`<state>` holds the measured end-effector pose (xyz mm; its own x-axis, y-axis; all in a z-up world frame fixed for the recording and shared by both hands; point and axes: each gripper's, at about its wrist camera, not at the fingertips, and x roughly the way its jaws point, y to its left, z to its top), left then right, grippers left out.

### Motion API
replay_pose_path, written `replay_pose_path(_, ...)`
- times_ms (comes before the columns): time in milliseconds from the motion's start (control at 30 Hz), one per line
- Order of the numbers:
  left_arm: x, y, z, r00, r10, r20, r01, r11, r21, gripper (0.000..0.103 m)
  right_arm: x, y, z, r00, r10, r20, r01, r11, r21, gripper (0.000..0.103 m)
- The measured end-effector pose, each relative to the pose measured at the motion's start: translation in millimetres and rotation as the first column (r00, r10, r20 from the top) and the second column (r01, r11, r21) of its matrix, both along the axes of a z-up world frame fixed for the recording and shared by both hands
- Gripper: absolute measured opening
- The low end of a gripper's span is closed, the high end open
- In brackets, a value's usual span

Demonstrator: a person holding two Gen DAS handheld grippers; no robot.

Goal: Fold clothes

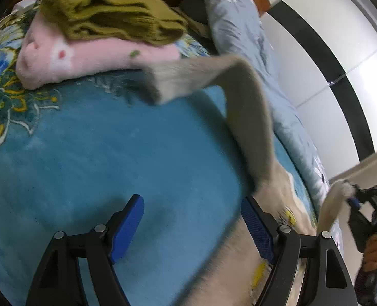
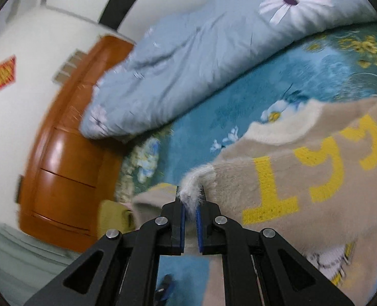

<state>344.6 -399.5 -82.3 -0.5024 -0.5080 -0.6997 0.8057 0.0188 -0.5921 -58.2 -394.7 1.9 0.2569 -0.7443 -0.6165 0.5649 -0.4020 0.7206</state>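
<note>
A beige fuzzy sweater (image 2: 303, 178) with yellow numbers lies on the blue floral bed cover (image 2: 239, 102). My right gripper (image 2: 190, 199) is shut on a white cuff of the sweater, lifting it. It also shows in the left wrist view (image 1: 353, 200), holding the cuff at the right edge. In the left wrist view a sweater sleeve (image 1: 244, 107) is blurred above the bed cover (image 1: 99, 153). My left gripper (image 1: 192, 219) is open and empty, its right finger next to the sweater body (image 1: 272, 199).
A folded pink blanket (image 1: 86, 61) with an olive one (image 1: 106, 12) on top lies at the back left. A light blue flowered duvet (image 2: 201, 51) is bunched along the bed's side. An orange-brown wooden headboard (image 2: 68, 153) stands against the white wall.
</note>
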Motion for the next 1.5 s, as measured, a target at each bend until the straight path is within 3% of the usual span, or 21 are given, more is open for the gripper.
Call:
replay_pose_path(267,17.7,-12.2,-18.0,0.999,0.028,-0.016,-0.027,0.999,0.026,0.082,22.5,-56.7,-71.2,0.996,0.049,-0.070,-0.036,0.984,0.177,0.008)
replay_pose_path(533,15.5,-16.7,-14.9,1.000,0.016,-0.003,-0.016,1.000,0.010,0.082,30.9,-64.0,-80.0,0.985,0.106,-0.135,-0.081,0.982,0.173,0.011)
replay_pose_path(633,16.3,-17.1,-15.0,1.000,0.014,-0.010,-0.014,1.000,0.011,0.082,34.2,-66.2,-81.7,0.979,0.128,-0.162,-0.100,0.981,0.169,0.027)
replay_pose_path(667,16.9,-17.7,-14.8,1.000,0.008,-0.014,-0.008,1.000,0.011,0.082,35.4,-67.0,-82.3,0.976,0.135,-0.171,-0.106,0.980,0.168,0.042)
replay_pose_path(700,17.9,-19.6,-14.4,1.000,-0.005,-0.025,0.005,1.000,0.012,0.082,37.6,-61.5,-78.7,0.973,0.140,-0.181,-0.114,0.982,0.150,0.050)
replay_pose_path(867,19.9,-44.0,-4.0,0.991,-0.072,-0.116,0.074,0.997,0.013,0.082,56.4,7.8,-35.1,0.958,0.148,-0.246,-0.164,0.985,-0.046,0.055)
replay_pose_path(1000,2.6,-89.8,25.3,0.979,-0.156,-0.133,0.153,0.988,-0.033,0.084,68.4,68.2,-21.4,0.926,0.123,-0.358,-0.171,0.979,-0.106,0.057)
replay_pose_path(1067,-3.4,-115.8,36.9,0.964,-0.167,-0.206,0.163,0.986,-0.038,0.085,68.6,98.8,-20.6,0.916,0.091,-0.390,-0.155,0.979,-0.135,0.057)
replay_pose_path(1200,-5.2,-153.5,36.9,0.955,-0.069,-0.289,0.087,0.995,0.052,0.087,60.4,149.1,-29.0,0.926,0.028,-0.377,-0.111,0.974,-0.200,0.057)
replay_pose_path(1333,-2.9,-177.0,33.9,0.977,0.060,-0.206,-0.024,0.984,0.176,0.087,42.0,179.2,-46.7,0.956,-0.016,-0.293,-0.054,0.971,-0.231,0.057)
replay_pose_path(1433,3.5,-189.5,32.9,0.968,0.142,-0.206,-0.094,0.969,0.229,0.087,29.6,189.4,-60.8,0.972,-0.042,-0.231,-0.018,0.967,-0.254,0.057)
replay_pose_path(1500,6.0,-193.1,26.9,0.950,0.189,-0.249,-0.119,0.956,0.269,0.087,24.0,190.4,-67.8,0.979,-0.041,-0.198,-0.011,0.967,-0.254,0.057)
